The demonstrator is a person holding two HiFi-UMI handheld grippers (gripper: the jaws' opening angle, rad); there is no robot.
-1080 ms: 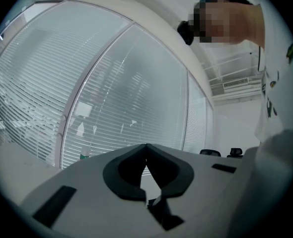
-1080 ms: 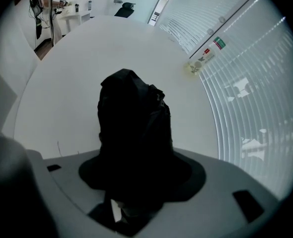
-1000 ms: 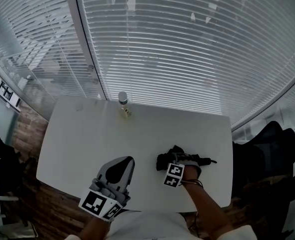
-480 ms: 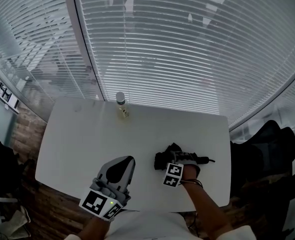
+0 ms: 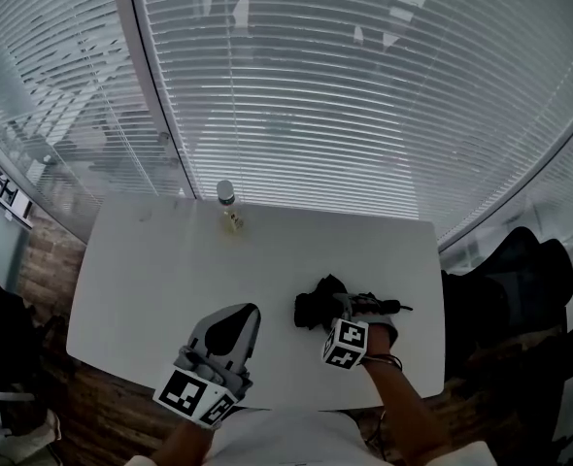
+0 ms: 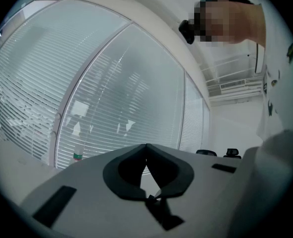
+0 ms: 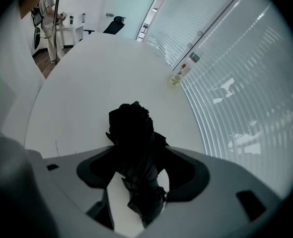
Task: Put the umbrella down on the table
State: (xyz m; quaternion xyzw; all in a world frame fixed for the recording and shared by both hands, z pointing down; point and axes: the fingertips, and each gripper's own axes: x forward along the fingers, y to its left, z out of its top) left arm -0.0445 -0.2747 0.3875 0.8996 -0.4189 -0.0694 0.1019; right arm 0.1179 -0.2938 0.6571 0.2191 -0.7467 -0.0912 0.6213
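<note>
The black folded umbrella [image 5: 318,307] lies on the white table [image 5: 170,270] at the right; its slim handle end [image 5: 391,307] points right. My right gripper [image 5: 356,313] hovers just over it, pointing steeply down. In the right gripper view the umbrella [image 7: 131,125] lies under and between the spread jaws of the right gripper [image 7: 139,158], and the pads do not press on it. Those jaws have just been opening wide, then closing a little. My left gripper [image 5: 247,312] is held level near the table's front edge, with its tips meeting in the left gripper view [image 6: 146,146] and nothing in them.
A small bottle [image 5: 227,200] stands at the table's far edge against the blind-covered windows; the right gripper view shows the bottle [image 7: 179,75] too. Dark office chairs [image 5: 520,280] stand to the right of the table. Wood floor shows at the left.
My right gripper has lifted up off the umbrella, which stays lying on the table. The left gripper has not moved.
</note>
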